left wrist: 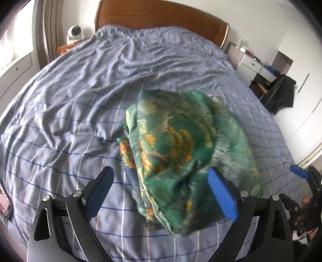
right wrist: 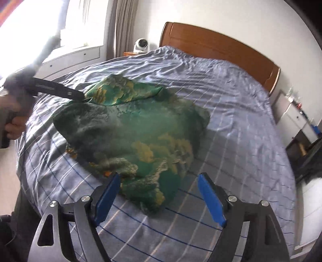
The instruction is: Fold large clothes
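A green garment (left wrist: 177, 141) with a yellow and orange print lies bunched in a loose heap on the bed's blue-grey striped cover (left wrist: 70, 100). My left gripper (left wrist: 161, 171) hovers over its near end, open. The blue pads stand wide on either side and are not pressing the cloth. In the right wrist view the same garment (right wrist: 130, 129) spreads across the cover (right wrist: 231, 100). My right gripper (right wrist: 160, 177) is open at its near edge, holding nothing. A hand (right wrist: 12, 121) at the left holds the left gripper, whose black finger (right wrist: 60, 90) reaches the garment's far-left edge.
A wooden headboard (left wrist: 161, 16) closes the far end of the bed. Beside it stands a nightstand with a white device (left wrist: 74, 34). A white drawer unit (left wrist: 251, 66) and a dark garment on a chair (left wrist: 281, 90) stand at the right. A small dark object (left wrist: 6, 203) lies at the cover's left edge.
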